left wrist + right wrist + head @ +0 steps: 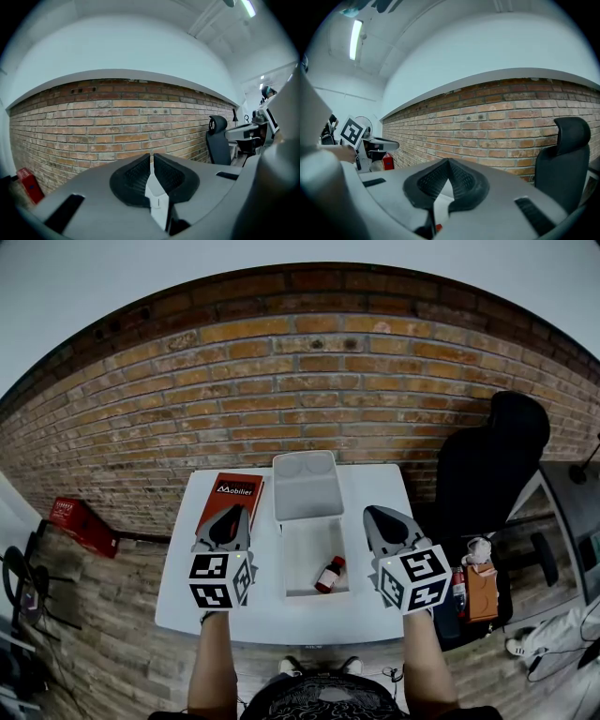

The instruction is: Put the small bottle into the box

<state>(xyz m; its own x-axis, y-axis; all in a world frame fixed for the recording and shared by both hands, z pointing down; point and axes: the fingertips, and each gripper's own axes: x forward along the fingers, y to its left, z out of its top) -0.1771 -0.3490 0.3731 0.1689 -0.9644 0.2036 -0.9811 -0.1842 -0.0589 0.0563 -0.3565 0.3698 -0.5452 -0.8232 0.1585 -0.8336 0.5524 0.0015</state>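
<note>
Brown, red-capped small bottle (329,575) lies inside the open white box (284,559), centre frame. The left hand-held gripper (229,513) and right hand-held gripper (373,514), both pinched together and empty, flank it; dropping either could knock the box.

place: office-like workroom | cues: brick wall (309,381), black office chair (492,465), white table (309,620), ceiling strip light (355,37)

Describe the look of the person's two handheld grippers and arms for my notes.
The grey wedge-shaped left gripper and right gripper match: black ribbed pads, a white cube with black square markers at the rear. No sleeves on the forearms.
</note>
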